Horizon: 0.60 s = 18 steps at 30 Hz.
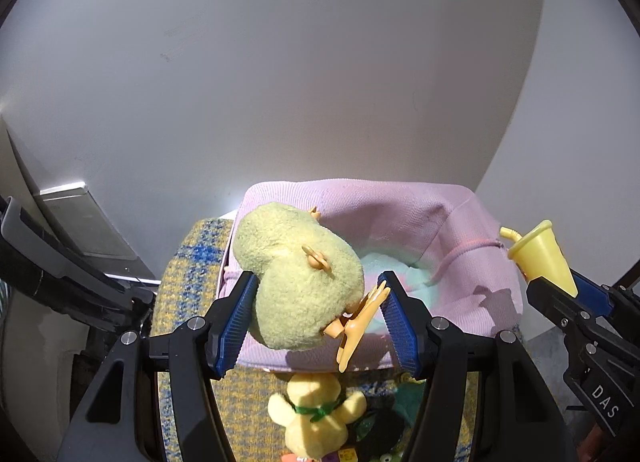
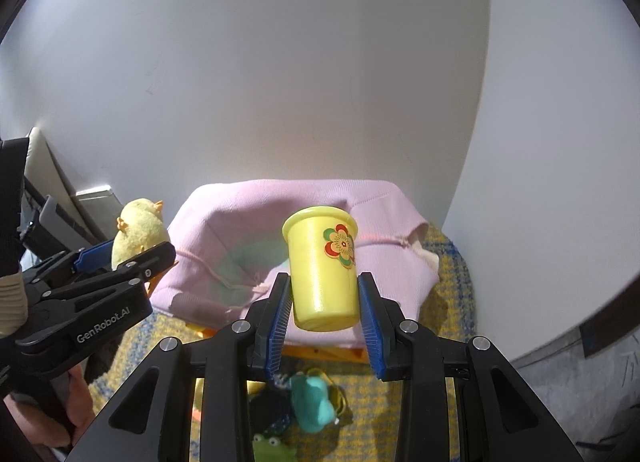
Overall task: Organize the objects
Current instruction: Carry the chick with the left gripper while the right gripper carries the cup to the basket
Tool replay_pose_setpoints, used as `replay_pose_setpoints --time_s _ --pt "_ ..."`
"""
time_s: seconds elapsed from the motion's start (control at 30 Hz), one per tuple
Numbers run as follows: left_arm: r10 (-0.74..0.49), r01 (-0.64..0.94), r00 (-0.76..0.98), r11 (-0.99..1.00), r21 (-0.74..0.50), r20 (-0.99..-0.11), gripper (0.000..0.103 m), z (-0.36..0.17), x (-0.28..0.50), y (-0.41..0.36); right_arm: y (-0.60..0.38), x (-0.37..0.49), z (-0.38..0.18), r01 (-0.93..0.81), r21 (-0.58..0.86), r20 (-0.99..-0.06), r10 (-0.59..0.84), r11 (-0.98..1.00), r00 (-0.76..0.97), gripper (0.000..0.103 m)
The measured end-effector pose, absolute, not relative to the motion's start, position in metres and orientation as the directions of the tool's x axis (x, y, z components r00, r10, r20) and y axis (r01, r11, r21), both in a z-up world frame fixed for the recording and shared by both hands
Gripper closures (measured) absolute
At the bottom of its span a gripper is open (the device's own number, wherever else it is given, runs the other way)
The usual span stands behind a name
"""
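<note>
Holding duck (image 1: 298,276), cup (image 2: 323,272); contact unclear.

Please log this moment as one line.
left tool: holds plush chick | right tool: holds yellow cup | both over pink fabric bin

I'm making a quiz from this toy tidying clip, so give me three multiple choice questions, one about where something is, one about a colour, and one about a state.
1. Where is the yellow cup?
A. Between the right tool's fingers
B. Lying on the rug
C. Inside the basket

2. What colour is the fabric basket's outside?
A. Green
B. Pink
C. Black

3. What is the left tool doing?
A. Hanging empty
B. Gripping a frog toy
C. Holding the plush chick

Answers:
1 A, the blue pads flank the cup, raised in front of the basket.
2 B, its knitted wall is pink in both views.
3 C, the chick sits between its fingers over the basket's rim.
</note>
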<state>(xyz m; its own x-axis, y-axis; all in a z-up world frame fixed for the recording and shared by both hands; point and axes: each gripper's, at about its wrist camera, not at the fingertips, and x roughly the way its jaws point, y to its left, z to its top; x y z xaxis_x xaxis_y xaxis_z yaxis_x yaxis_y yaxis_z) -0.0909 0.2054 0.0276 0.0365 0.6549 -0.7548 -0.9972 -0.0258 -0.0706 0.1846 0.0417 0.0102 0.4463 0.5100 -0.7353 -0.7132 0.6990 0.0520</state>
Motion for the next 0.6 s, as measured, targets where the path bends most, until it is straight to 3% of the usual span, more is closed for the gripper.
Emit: replay_pose_setpoints --time_s 0.57,0.6 --pt "0.62 -0.995 0.102 0.047 -0.093 -0.778 0.041 0.002 -0.087 0.246 0.07 0.217 -0.013 -0.722 0.063 -0.76 0.502 0.689 0.413 0.069" --pt "0.619 -0.995 0.1 0.048 -0.09 -0.779 0.039 0.002 -0.086 0.246 0.07 0.218 -0.014 -0.722 0.064 -0.761 0.502 0.689 0.412 0.064"
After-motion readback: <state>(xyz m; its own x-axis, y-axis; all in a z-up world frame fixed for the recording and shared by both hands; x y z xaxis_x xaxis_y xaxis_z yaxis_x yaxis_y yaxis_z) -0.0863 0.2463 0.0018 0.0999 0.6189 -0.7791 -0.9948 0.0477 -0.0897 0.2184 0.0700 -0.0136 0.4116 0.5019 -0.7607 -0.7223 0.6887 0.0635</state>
